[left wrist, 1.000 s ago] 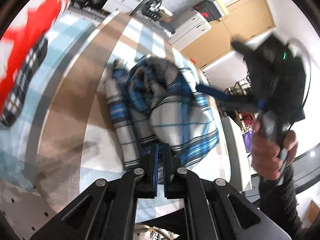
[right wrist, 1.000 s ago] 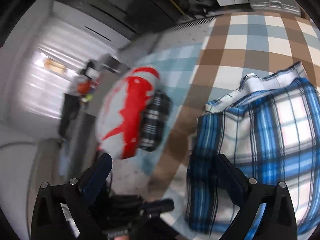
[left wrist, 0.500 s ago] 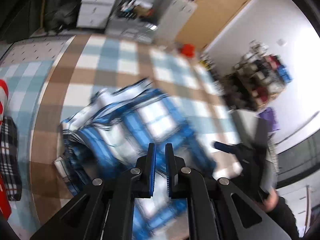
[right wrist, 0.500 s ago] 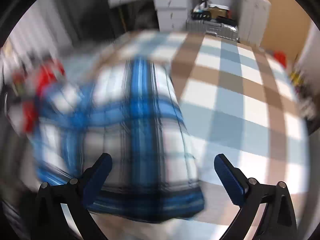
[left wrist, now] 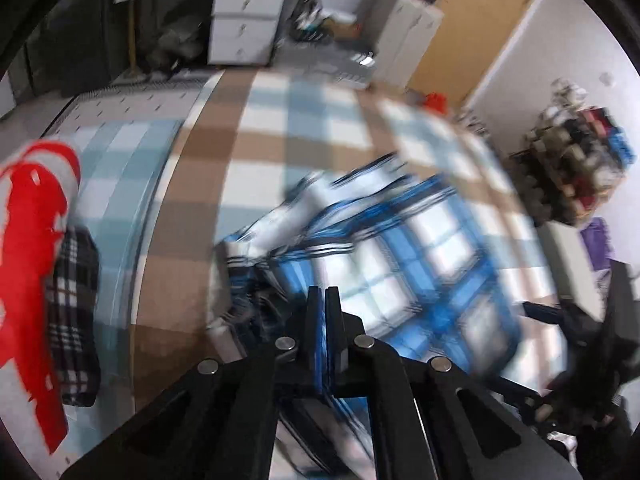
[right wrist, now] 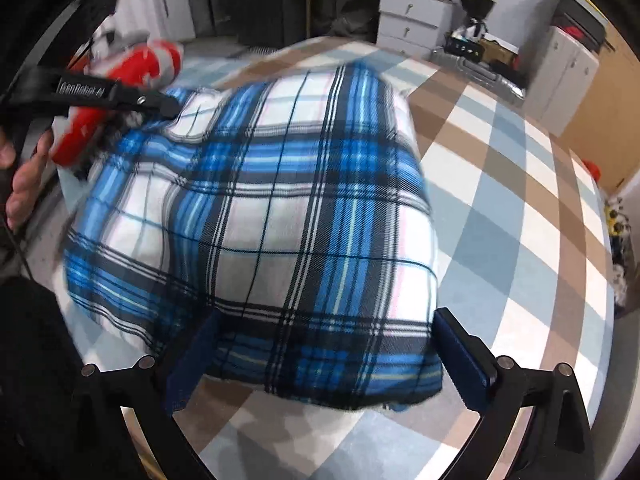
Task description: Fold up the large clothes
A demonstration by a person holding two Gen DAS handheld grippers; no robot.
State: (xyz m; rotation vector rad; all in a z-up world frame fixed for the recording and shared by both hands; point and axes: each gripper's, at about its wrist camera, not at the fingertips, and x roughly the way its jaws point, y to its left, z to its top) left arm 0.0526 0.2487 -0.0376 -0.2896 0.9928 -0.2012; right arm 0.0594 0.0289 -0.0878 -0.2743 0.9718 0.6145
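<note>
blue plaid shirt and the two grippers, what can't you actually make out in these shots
- Left wrist view: the blue plaid shirt is smeared by motion blur, so its folds and edges are unclear.
- Left wrist view: whether the shut left gripper pinches any cloth; its own fingers hide the contact.
- Right wrist view: the shirt's near hem dips behind the open right gripper.
- Right wrist view: the red and white garment is blurred and partly hidden by the other gripper.

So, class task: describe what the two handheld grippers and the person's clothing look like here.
Both grippers are black angular frames with silver rivets and blue pads on the fingers. The left gripper carries white lettering along its side, and a thin dark cable hangs below the hand. The person wears a black sleeve.
</note>
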